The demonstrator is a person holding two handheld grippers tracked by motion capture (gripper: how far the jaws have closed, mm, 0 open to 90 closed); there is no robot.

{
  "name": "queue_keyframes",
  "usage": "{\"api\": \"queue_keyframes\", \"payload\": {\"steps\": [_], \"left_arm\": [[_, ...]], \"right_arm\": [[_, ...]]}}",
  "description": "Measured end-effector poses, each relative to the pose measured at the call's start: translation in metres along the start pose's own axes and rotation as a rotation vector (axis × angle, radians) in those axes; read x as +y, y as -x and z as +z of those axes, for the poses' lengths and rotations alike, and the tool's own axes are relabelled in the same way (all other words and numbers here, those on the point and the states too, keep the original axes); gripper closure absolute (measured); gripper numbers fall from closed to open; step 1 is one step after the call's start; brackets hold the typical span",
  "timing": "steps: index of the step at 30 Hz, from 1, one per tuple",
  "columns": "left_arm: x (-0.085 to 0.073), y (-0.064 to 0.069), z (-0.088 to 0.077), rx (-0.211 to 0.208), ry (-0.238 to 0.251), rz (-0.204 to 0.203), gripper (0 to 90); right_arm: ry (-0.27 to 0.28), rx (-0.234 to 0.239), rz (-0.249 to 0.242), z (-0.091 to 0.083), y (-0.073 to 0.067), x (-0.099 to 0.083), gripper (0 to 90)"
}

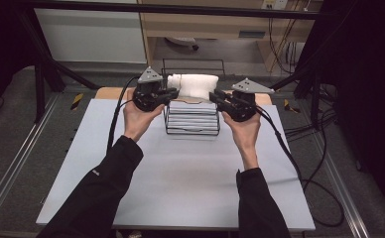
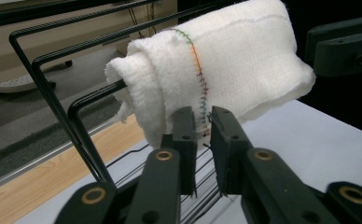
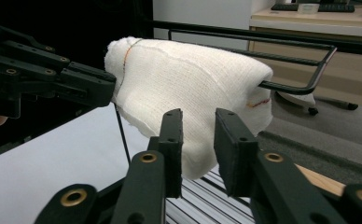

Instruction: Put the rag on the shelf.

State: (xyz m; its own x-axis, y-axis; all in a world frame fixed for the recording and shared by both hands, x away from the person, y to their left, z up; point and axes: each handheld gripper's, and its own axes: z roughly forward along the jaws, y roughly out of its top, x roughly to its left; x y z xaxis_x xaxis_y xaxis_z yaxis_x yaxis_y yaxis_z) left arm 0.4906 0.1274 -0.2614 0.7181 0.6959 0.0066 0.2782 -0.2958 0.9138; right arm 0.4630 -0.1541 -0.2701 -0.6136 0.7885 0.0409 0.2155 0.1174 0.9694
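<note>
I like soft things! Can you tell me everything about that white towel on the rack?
The white towel looks soft and loosely woven, like gauze. It is folded and draped over the top bars of the black wire rack, at the far edge of the table. A line of coloured stitching runs down one side. Its lower edges hang free. The left gripper and right gripper sit at its two ends, jaws slightly apart around the hanging edges, not clearly pinching.

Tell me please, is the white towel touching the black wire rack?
Touching: in the left gripper view the white towel drapes over the top bars of the wire rack.
</note>
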Motion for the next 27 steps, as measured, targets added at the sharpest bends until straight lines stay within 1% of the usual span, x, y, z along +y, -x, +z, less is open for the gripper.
{"api": "queue_keyframes", "payload": {"steps": [3,5,6,7,9,12,16,18,21,23,27], "left_arm": [[-0.003,0.001,-0.007,-0.003,0.004,-0.004,71.2],[-0.006,0.0,-0.011,-0.018,-0.001,-0.012,66.0],[-0.007,0.0,-0.013,-0.023,-0.006,-0.012,63.5],[-0.009,0.001,-0.015,-0.019,-0.008,-0.009,61.9],[-0.014,0.001,-0.019,-0.019,-0.021,0.001,57.3],[-0.022,0.0,-0.025,-0.017,-0.033,0.004,49.7],[-0.036,-0.003,-0.034,-0.027,-0.045,-0.004,39.8],[-0.043,-0.004,-0.038,-0.025,-0.064,-0.006,35.0],[-0.055,-0.006,-0.044,-0.016,-0.085,-0.005,29.3],[-0.064,-0.008,-0.048,-0.009,-0.083,-0.008,25.7],[-0.082,-0.013,-0.056,0.006,-0.105,-0.019,16.9]], "right_arm": [[0.001,0.003,0.01,-0.008,0.001,0.001,62.2],[0.001,0.006,0.021,-0.013,0.002,0.0,56.0],[-0.005,0.0,0.026,-0.015,0.003,0.0,52.4],[-0.013,-0.004,0.026,-0.016,0.003,0.0,50.4],[-0.018,-0.01,0.021,-0.021,0.004,-0.001,44.0],[-0.031,-0.001,0.037,-0.027,0.006,-0.005,33.7],[-0.057,0.003,0.041,-0.034,0.008,-0.013,24.2],[-0.072,0.004,0.051,-0.037,0.01,-0.017,18.7],[-0.095,0.004,0.066,-0.04,0.013,-0.026,14.6],[-0.102,0.004,0.071,-0.042,0.014,-0.032,12.8],[-0.123,0.022,0.079,-0.046,0.016,-0.044,7.9]]}}
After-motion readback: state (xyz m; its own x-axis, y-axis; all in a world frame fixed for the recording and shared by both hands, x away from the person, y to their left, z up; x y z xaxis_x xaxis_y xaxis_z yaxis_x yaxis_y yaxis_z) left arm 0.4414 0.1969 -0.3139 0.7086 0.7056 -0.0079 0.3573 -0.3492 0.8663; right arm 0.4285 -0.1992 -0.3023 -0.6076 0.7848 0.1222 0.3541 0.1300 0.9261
